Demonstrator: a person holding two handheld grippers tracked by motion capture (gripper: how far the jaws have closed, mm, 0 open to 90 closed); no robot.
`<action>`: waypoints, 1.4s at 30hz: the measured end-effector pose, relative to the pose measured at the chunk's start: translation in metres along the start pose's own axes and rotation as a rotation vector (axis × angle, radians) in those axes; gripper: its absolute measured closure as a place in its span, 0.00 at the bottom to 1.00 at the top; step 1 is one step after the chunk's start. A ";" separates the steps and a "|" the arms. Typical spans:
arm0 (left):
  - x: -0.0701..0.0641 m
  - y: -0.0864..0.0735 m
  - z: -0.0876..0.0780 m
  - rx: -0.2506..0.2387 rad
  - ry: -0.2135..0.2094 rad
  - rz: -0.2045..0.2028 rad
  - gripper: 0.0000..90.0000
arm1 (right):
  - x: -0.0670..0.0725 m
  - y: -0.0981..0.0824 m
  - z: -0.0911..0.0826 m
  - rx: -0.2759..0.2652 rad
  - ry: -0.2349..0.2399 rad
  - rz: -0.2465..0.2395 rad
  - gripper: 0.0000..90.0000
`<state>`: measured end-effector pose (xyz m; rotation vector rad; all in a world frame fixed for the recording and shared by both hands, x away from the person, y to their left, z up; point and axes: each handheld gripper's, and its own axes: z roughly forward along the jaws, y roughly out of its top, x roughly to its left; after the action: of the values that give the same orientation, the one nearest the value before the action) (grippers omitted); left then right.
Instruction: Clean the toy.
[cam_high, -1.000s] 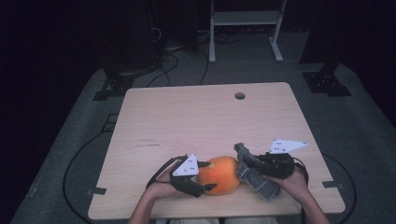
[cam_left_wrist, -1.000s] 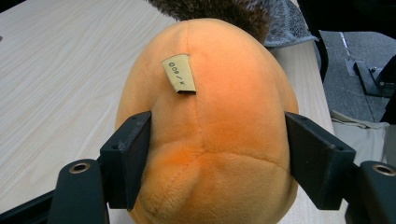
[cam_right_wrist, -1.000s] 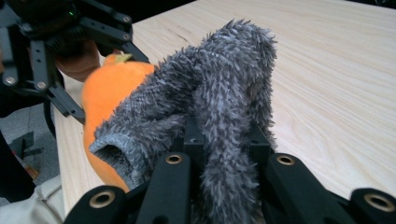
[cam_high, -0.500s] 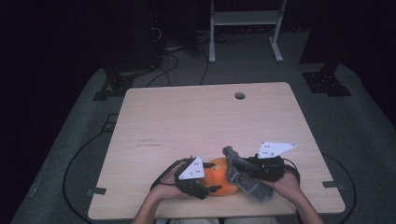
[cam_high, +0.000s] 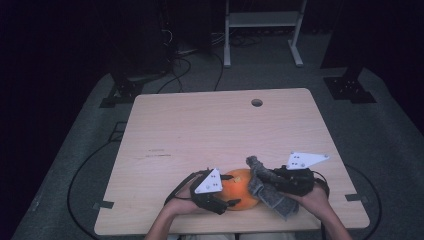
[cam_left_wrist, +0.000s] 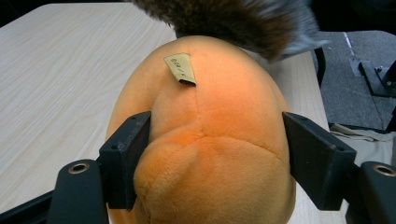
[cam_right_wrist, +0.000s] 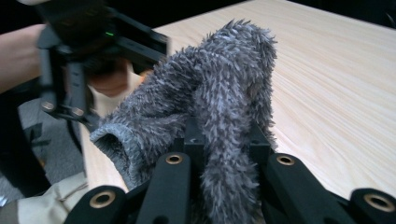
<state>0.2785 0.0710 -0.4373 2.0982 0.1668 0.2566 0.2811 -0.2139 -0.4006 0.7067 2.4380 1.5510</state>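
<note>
Pale wood surface (cam_high: 210, 135), bare apart from the work at its near edge. Orange plush toy (cam_high: 240, 189) resting there, between the two hands, clamped at mid width by the left gripper (cam_high: 227, 202); jaws pressing into both flanks of the soft body in the left gripper view, small paper tag (cam_left_wrist: 180, 69) on top. Grey fuzzy cloth (cam_high: 267, 190) pinched tight in the right gripper (cam_high: 260, 182), jaws nearly together on a fold, loose end draped over the right side of the toy and partly hanging toward the near edge. Compared with a second ago: toy and both grippers drawn closer to the person and slightly left, cloth brought from just beside the toy to lying against its upper right, more of the orange covered. No change in either grip. Probable meaning: wiping or wrapping of the toy under way, cloth now in contact, toy held steady for the stroke.
</note>
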 end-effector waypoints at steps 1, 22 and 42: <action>-0.001 0.000 0.000 -0.001 0.001 0.000 0.30 | 0.003 0.002 0.004 0.009 0.005 -0.015 0.85; 0.003 0.004 -0.004 -0.070 -0.021 -0.054 0.14 | 0.000 -0.013 0.009 0.032 0.021 -0.018 0.85; 0.001 0.014 -0.001 -0.040 0.134 -0.001 0.40 | -0.008 -0.003 -0.021 -0.053 -0.005 0.026 0.85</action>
<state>0.2791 0.0646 -0.4242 2.0421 0.2403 0.3978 0.2793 -0.2358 -0.3950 0.7352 2.3840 1.6151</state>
